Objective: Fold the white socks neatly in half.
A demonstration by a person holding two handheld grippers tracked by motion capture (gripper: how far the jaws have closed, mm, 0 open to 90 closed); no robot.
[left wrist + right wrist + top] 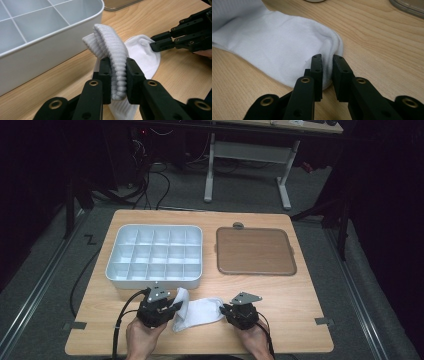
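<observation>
We are holding both hands low at the table's near edge; the left gripper [117,75] is pinching the ribbed cuff of the white sock [200,312], lifting it; the right gripper [327,67] is clamping narrowly on the toe end lying on the wooden table [280,295]; the white compartment tray [155,255] is sitting just beyond, its cells empty; the brown lid [255,251] is lying beside it.
</observation>
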